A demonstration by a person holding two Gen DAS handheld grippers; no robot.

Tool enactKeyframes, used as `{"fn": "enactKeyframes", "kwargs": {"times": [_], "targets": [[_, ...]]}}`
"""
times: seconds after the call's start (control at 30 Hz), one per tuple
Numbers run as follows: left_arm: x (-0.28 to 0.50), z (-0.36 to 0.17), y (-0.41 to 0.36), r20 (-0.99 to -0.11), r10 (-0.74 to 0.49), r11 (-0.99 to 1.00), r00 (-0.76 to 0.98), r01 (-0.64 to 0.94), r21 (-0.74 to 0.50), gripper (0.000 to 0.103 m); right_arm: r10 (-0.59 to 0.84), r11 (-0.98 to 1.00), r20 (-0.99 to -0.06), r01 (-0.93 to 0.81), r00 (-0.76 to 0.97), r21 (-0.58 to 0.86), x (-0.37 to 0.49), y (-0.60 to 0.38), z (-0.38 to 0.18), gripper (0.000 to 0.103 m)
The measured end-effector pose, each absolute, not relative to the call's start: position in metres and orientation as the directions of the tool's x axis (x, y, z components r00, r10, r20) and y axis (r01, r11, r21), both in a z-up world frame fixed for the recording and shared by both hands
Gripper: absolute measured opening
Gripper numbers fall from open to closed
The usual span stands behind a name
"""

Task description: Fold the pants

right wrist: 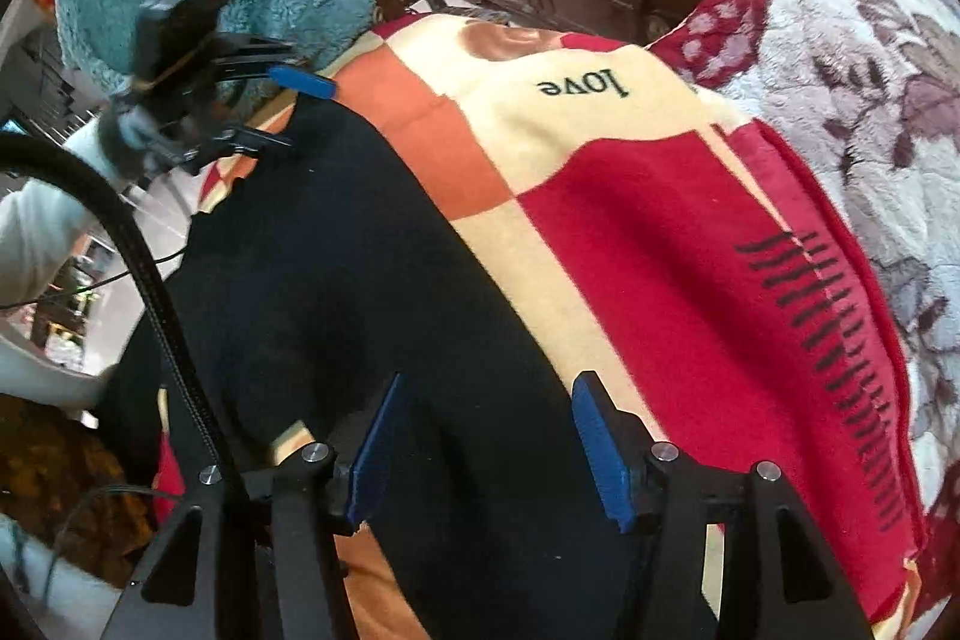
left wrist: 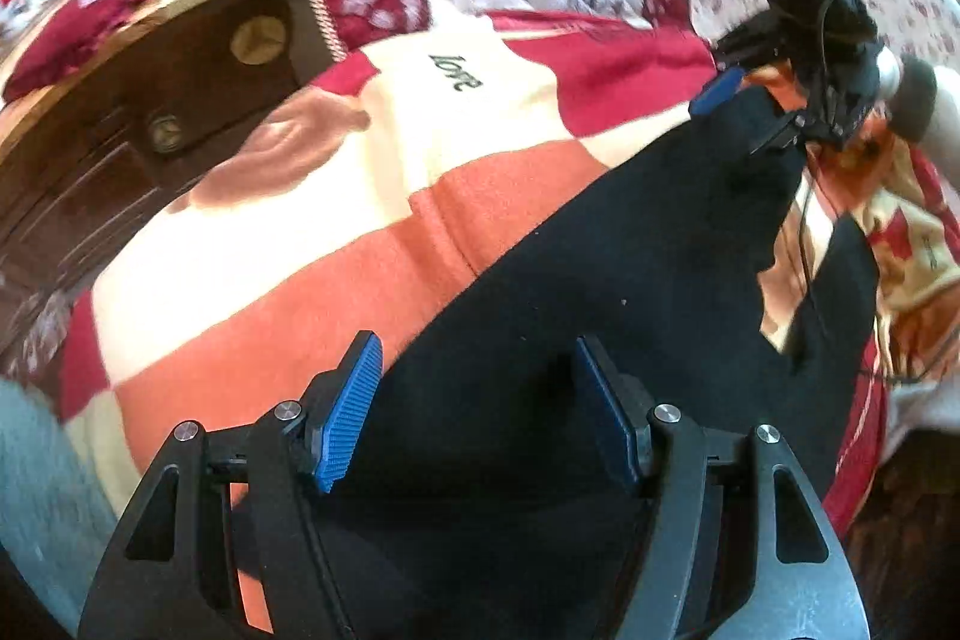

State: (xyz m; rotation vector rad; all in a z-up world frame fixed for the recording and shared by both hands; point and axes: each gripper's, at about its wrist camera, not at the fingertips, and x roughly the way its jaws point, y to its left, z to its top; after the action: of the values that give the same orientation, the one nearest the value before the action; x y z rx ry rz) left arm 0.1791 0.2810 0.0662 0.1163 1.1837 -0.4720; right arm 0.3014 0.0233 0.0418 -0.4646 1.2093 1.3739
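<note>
Pants [left wrist: 630, 250] lie as a long dark band on the patchwork blanket [left wrist: 336, 244], and in the left wrist view they run from under the left gripper [left wrist: 477, 412] up and away to the right gripper [left wrist: 744, 100] at their far end. Taking the word "love" [left wrist: 456, 71] printed on the blanket as landmark, the cloth passes to the right of and below it, well apart from it. The left gripper's jaws stand wide, blue pads [left wrist: 351, 409] either side of the dark cloth with nothing pinched between them. Whether the far gripper's jaws are closed on the fabric I cannot tell from here; it sits right at the pants' end.

From the right wrist view the same band stretches from the right gripper [right wrist: 486, 436] up to the left gripper [right wrist: 294, 112], passing left of the "love" [right wrist: 583, 85] lettering. Here the right gripper's jaws are spread wide over the pants' near edge, gripping nothing. The left gripper also looks spread, one pad [right wrist: 303, 81] above the cloth's corner.

My reading is that both ends are being approached for the lengthwise fold: the long axis runs gripper to gripper, diagonally past the lettering. The next move calls for each gripper to close on its end, then carry one end over to meet the other without dragging the blanket.
</note>
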Motion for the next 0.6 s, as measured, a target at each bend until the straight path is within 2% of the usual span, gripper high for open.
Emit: {"fn": "enactKeyframes", "kwargs": {"times": [0.27, 0.4, 0.53, 0.6], "targets": [[0.194, 0.046, 0.265, -0.944, -0.287, 0.834, 0.165, 0.528, -0.162, 0.066, 0.449, 0.153, -0.838, -0.897, -0.311, 0.415, 0.301, 0.034, 0.039, 0.056], [0.199, 0.044, 0.266, -0.944, -0.296, 0.832, 0.142, 0.523, -0.182, 0.066, 0.415, 0.137, -0.866, -0.922, -0.278, 0.361, 0.300, 0.037, 0.036, 0.056], [0.201, 0.051, 0.264, -0.952, -0.240, 0.828, 0.189, 0.552, -0.100, 0.066, 0.408, 0.128, -0.879, -0.938, -0.245, 0.321, 0.302, 0.043, 0.040, 0.056], [0.204, 0.050, 0.267, -0.951, -0.249, 0.827, 0.183, 0.551, -0.111, 0.066, 0.416, 0.108, -0.878, -0.946, -0.236, 0.306, 0.305, 0.043, 0.046, 0.056]]}}
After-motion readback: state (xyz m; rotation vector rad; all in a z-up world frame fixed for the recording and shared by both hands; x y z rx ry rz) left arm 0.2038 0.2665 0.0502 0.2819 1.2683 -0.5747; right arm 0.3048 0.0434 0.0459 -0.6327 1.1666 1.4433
